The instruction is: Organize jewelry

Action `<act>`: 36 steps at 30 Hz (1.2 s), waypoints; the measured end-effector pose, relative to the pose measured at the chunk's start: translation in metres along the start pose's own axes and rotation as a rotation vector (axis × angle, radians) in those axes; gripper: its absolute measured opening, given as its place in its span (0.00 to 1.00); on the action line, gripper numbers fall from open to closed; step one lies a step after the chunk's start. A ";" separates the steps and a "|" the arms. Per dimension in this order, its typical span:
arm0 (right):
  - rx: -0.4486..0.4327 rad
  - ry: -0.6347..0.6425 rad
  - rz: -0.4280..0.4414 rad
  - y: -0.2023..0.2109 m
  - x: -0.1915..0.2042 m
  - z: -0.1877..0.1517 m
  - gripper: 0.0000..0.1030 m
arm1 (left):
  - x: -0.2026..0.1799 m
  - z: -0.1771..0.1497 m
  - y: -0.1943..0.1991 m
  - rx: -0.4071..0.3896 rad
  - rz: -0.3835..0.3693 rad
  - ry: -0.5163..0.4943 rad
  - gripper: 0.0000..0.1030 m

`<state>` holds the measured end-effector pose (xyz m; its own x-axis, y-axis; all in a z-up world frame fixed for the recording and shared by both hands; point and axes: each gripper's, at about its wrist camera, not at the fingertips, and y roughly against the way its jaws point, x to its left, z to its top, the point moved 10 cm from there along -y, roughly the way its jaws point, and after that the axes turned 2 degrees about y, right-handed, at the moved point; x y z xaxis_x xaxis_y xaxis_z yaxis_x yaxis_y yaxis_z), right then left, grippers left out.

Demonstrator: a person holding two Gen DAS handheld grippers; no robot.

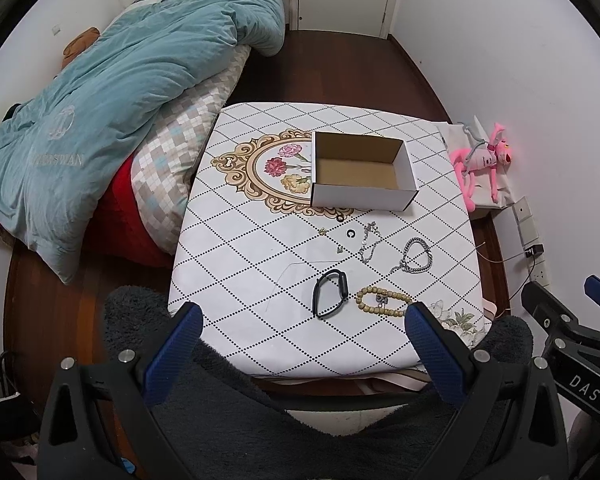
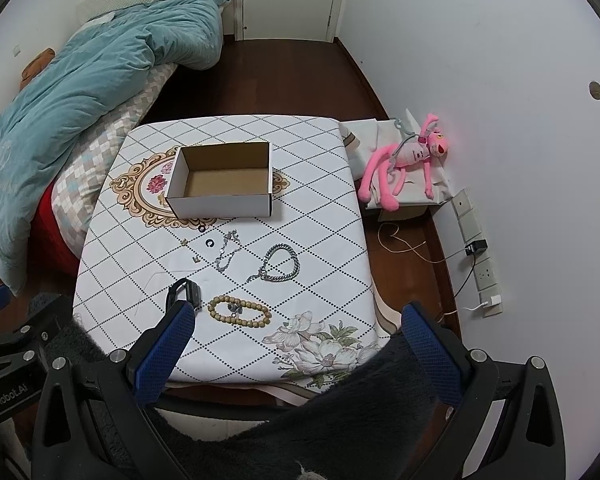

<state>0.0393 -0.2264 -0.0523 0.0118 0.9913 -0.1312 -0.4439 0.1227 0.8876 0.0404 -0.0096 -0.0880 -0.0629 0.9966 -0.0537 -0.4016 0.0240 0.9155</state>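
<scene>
— Left wrist view: what lies ahead of the left gripper [image 1: 304, 322]?

— Its ribbed blue fingers [image 1: 432, 344] are spread wide, holding nothing. Just past them on the diamond-print tablecloth [image 1: 236, 280] sit a black watch [image 1: 331, 293] with a smooth looped strap and a wooden bead bracelet [image 1: 382, 302], oval and matte. Farther ahead, a chunky silver chain bracelet [image 1: 416, 257] and a thin silver chain [image 1: 369, 242], with a few tiny pieces I can't identify.

— And the box?

— An open white cardboard box [image 1: 362, 192], brown inside, stands beyond the jewelry, nothing visible inside.

— Right wrist view?

— The right gripper [image 2: 300, 322] is equally splayed, empty; its left finger overlaps the watch [image 2: 188, 292], contact unclear. A pink plush toy [image 2: 404, 160] lies far ahead to its right.
</scene>
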 end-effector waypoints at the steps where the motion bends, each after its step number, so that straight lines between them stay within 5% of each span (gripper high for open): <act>1: 0.000 0.000 0.001 0.000 0.000 0.000 1.00 | 0.000 0.000 0.000 -0.001 0.000 0.000 1.00; 36: -0.005 -0.005 -0.001 0.002 -0.003 0.004 1.00 | -0.007 0.003 0.003 -0.003 -0.007 0.001 1.00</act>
<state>0.0419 -0.2292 -0.0480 0.0167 0.9914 -0.1299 -0.4487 0.1236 0.8851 0.0425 -0.0159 -0.0840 -0.0612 0.9963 -0.0605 -0.4049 0.0306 0.9139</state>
